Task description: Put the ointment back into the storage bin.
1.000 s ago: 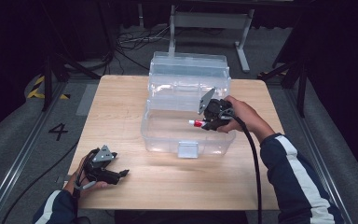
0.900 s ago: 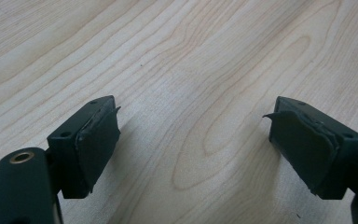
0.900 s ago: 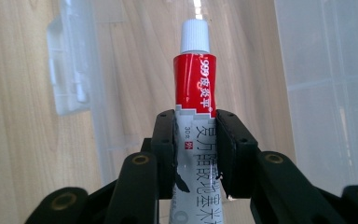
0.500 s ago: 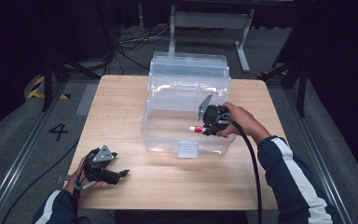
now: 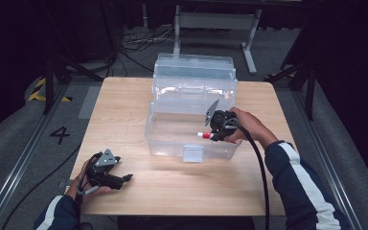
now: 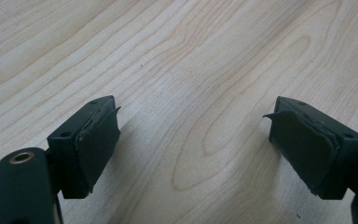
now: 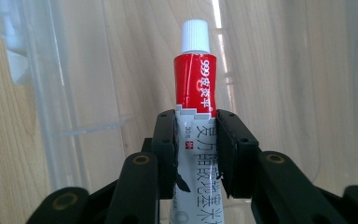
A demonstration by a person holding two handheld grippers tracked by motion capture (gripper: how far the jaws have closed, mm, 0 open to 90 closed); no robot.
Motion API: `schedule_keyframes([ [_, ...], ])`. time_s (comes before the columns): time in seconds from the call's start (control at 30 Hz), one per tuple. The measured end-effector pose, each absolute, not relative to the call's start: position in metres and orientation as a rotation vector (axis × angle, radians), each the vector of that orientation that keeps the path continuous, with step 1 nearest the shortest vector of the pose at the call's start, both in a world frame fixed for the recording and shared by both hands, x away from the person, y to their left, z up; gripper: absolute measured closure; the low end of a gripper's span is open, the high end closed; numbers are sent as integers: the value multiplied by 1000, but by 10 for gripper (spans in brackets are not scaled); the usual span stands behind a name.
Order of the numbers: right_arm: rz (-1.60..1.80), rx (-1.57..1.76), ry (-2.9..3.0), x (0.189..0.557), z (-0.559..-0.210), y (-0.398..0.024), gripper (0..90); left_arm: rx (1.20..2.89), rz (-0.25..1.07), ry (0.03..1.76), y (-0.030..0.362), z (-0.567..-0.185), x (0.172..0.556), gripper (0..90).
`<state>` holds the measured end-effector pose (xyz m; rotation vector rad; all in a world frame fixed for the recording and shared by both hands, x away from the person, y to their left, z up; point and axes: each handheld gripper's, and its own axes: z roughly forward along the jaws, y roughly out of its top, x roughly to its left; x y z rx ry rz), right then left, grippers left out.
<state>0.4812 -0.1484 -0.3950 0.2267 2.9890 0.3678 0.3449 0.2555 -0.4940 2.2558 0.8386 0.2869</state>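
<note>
The right gripper (image 5: 210,135) pinches a small tube (image 7: 196,100) between its two black jaws, the pads pressed flat against its sides about midway along its length. The tube points straight out ahead of the jaws. Its far end carries a white ribbed screw cap, below that comes a glossy red band with white characters, and the part between the pads is white with dark printed characters running lengthwise and a small red mark. The tail end of the tube runs back between the jaw arms towards the gripper body and is cut off by the lower edge of the right gripper view.

In the high view the tube (image 5: 204,135) sticks out of the right gripper towards the person's left, red and white tip foremost, and appears to hang inside the open front compartment of a clear plastic box (image 5: 172,129), though the see-through walls make it hard to tell whether the tip is within them or just above the rim. Ahead of the jaws, the right gripper view shows the box's clear walls and ribs with the wooden table (image 5: 124,100) behind them. The box's lid stands raised on the far side of this gripper.

The left gripper (image 5: 123,178) rests well apart from the box, near the person's edge of the table. Its jaws are spread wide with bare wood grain between the worn pads (image 6: 98,140).
</note>
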Motion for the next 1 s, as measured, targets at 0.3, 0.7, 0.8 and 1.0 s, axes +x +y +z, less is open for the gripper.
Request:
schedule_keyframes([
  [0.3, 351, 212, 3014, 481, -407, -147, 706, 2256, 287, 839, 255, -494, 345, 160],
  [0.7, 402, 252, 3000, 478, -404, -152, 691, 2254, 287, 839, 256, -494, 345, 161],
  [0.8, 427, 250, 2993, 477, -403, -154, 689, 2255, 287, 839, 256, -494, 345, 161],
  [1.0, 525, 293, 2960, 473, -397, -163, 658, 2257, 286, 840, 256, -494, 345, 161],
])
